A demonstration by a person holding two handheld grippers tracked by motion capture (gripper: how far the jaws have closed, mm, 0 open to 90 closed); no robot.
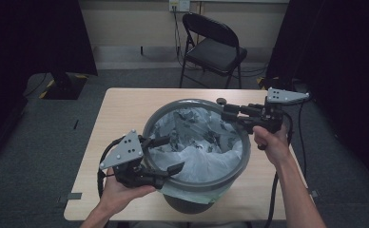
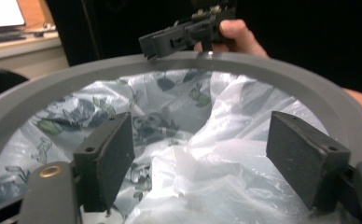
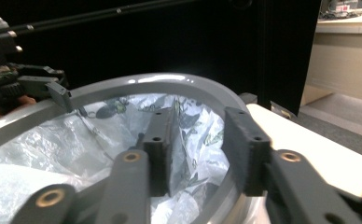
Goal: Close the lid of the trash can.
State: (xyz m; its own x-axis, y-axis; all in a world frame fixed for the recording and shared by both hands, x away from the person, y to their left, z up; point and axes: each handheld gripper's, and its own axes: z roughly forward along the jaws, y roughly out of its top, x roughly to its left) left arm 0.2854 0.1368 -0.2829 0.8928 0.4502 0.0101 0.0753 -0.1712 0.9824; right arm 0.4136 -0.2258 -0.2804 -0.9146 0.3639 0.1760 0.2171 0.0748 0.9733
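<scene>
Grey bin (image 1: 242, 159) mid-surface (image 1: 116, 109), lined with leaf-print plastic bag (image 1: 197, 142). Left tongs (image 1: 166, 154) at near-left rim, jaws wide apart over bag, touching nothing. Right tongs (image 1: 228, 113) at far-right rim, jaws partly apart astride rim and bag edge, not clamped. Folding chair (image 1: 213, 47) beyond surface.

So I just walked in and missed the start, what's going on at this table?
A person is working on a grey bin standing on the table, with a gripper in each hand. The left gripper is open at the near rim, over the loose plastic bag lining the bin. The right gripper is at the far rim, jaws apart astride it, gripping nothing yet.
</scene>
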